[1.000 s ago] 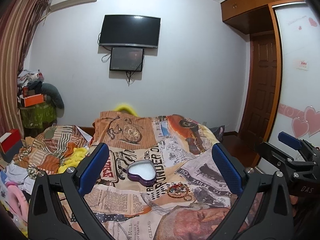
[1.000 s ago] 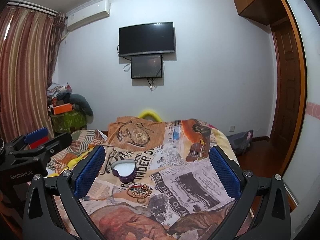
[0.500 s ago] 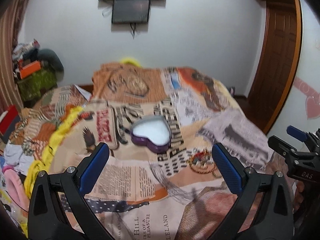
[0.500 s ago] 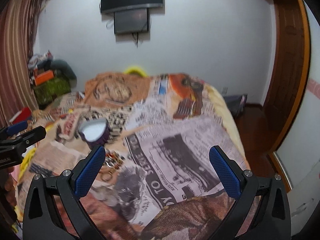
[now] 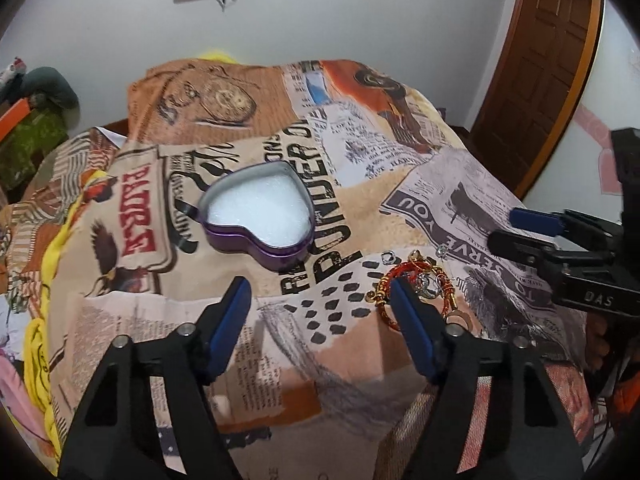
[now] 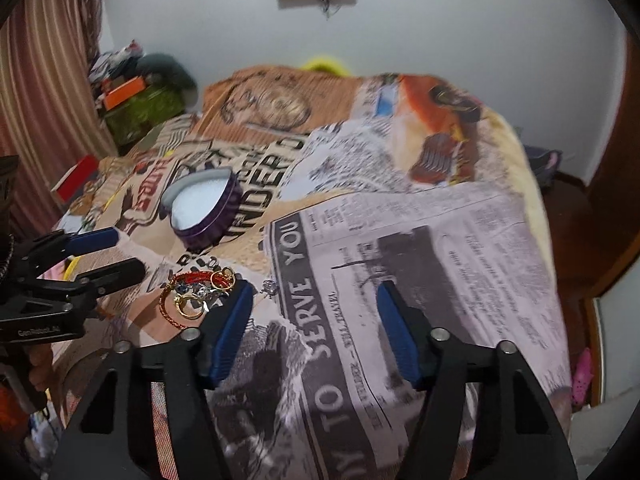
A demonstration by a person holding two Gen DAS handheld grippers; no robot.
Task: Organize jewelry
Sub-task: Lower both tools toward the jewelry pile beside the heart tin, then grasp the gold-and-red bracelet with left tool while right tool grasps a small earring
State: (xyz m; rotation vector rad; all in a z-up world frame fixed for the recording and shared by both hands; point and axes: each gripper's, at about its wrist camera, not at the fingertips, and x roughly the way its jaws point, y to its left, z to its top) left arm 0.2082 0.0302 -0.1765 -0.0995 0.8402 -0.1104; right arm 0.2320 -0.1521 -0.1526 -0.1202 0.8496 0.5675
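Note:
An open purple heart-shaped tin (image 5: 260, 216) with white foam inside lies on the printed bedspread (image 5: 352, 136); it also shows in the right wrist view (image 6: 202, 204). A small heap of jewelry (image 5: 420, 284), a red and gold bracelet with rings, lies to its right, and shows in the right wrist view (image 6: 196, 292). A single small stud (image 6: 270, 287) lies beside the heap. My left gripper (image 5: 320, 292) is open and empty, in front of the tin, its right finger over the heap's edge. My right gripper (image 6: 314, 304) is open and empty, just right of the heap.
The bed's right edge drops to a wooden floor (image 6: 568, 216) by a brown door (image 5: 536, 60). Piled clothes and boxes (image 6: 132, 92) stand at the left by a striped curtain (image 6: 44, 80). A yellow cloth (image 5: 40, 340) lies at the bed's left.
Both grippers have tilted down and moved closer to the bed. The tin and the jewelry heap now look larger and nearer. Both pairs of fingers have narrowed but remain open.

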